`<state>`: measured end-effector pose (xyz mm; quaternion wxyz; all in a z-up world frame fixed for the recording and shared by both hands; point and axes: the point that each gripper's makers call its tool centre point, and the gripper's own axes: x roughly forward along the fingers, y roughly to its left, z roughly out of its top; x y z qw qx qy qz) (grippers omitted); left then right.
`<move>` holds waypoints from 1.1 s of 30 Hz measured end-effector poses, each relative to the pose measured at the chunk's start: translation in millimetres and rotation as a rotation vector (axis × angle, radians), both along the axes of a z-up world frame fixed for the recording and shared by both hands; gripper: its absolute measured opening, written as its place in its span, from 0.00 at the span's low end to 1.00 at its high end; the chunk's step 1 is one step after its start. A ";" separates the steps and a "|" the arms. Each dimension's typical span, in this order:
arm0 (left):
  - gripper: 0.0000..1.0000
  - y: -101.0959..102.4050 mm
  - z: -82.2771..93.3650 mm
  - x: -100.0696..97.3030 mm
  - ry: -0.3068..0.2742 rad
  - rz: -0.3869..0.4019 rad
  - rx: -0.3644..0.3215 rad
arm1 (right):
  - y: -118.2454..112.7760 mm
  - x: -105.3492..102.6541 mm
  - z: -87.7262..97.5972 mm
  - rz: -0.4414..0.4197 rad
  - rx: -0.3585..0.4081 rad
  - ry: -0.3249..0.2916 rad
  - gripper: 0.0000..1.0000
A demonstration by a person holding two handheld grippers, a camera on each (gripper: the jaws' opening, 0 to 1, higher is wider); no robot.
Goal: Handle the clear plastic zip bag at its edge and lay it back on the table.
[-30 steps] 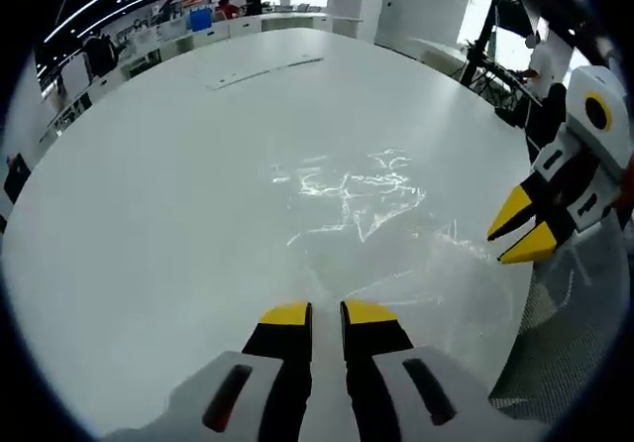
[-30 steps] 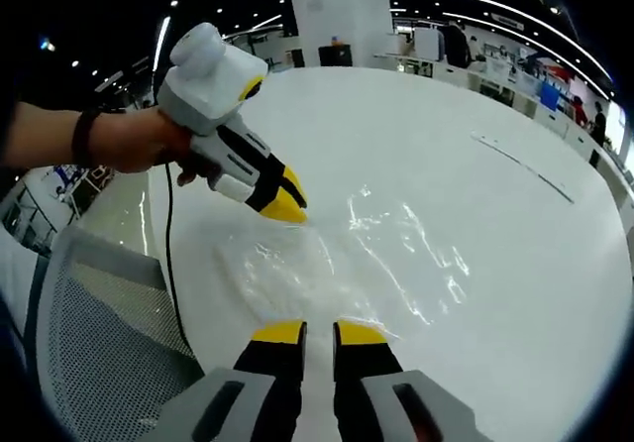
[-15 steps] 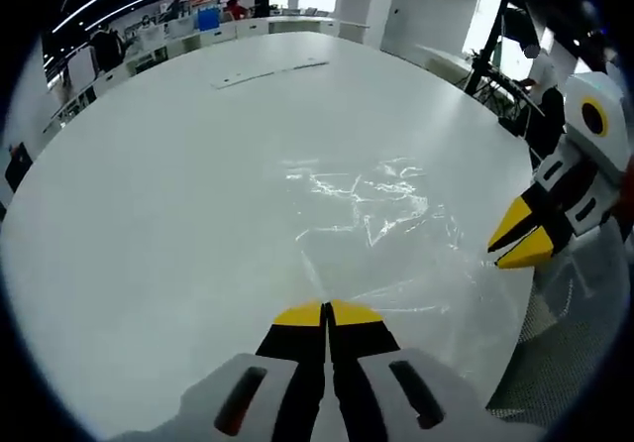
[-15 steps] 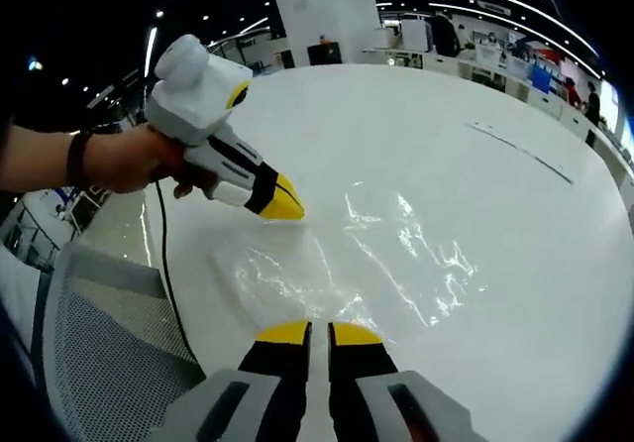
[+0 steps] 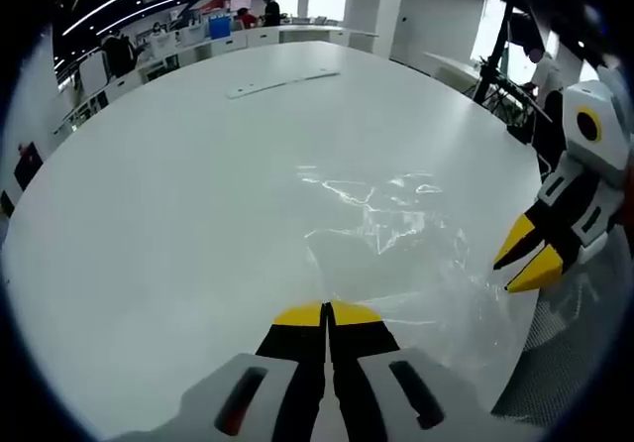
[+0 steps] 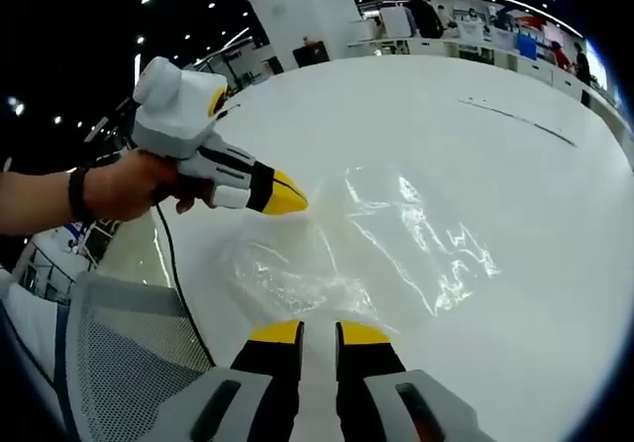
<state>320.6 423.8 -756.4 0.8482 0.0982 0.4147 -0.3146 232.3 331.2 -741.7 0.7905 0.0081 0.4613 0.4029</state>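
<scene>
**Zip bag pinched at near edge by left gripper, right gripper open**

A large round white bench (image 5: 168, 194) is seen, with the clear plastic zip bag (image 5: 396, 234) spread near its near edge, crumpled and glinting. A thin flat strip (image 5: 282, 82) is noted well apart, toward the far edge. A mesh chair back (image 6: 119, 353) is seen just off the near edge, below the bench.

The left gripper (image 5: 327, 313) is seen with its yellow-tipped jaws together. In the right gripper view the same gripper (image 6: 297, 202) is held by a hand (image 6: 124, 186), with its tips closed at the bag's edge, where the film rises toward them; the bag is judged to be pinched there and partly lifted, the rest lying on the bench. The edge grip is judged to be chosen so that the thin film can be raised without being bunched.

The right gripper (image 6: 317, 333) is seen with its jaws apart, a gap showing between the tips, at the bag's near border; whether the film is touched cannot be told. In the left gripper view it (image 5: 530, 261) is held off the bag's side, jaws slightly parted.

The bag has not yet been laid flat.
</scene>
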 end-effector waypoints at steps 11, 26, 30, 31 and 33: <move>0.00 4.3 -0.1 1.8 -0.005 0.022 -0.009 | 4.2 -6.9 1.7 -0.007 0.036 0.026 0.14; 0.00 8.6 2.0 8.7 -0.030 0.058 -0.022 | 15.6 -0.6 -2.1 -0.075 0.065 0.065 0.00; 0.00 10.6 4.0 11.7 -0.041 0.087 -0.031 | 17.4 1.4 -0.7 -0.075 0.071 0.053 0.00; 0.00 11.2 5.5 11.0 -0.046 0.101 -0.034 | 17.6 1.6 0.2 -0.075 0.072 0.049 0.00; 0.00 14.4 6.2 12.7 -0.051 0.130 -0.041 | 17.0 2.6 1.7 -0.075 0.067 0.033 0.00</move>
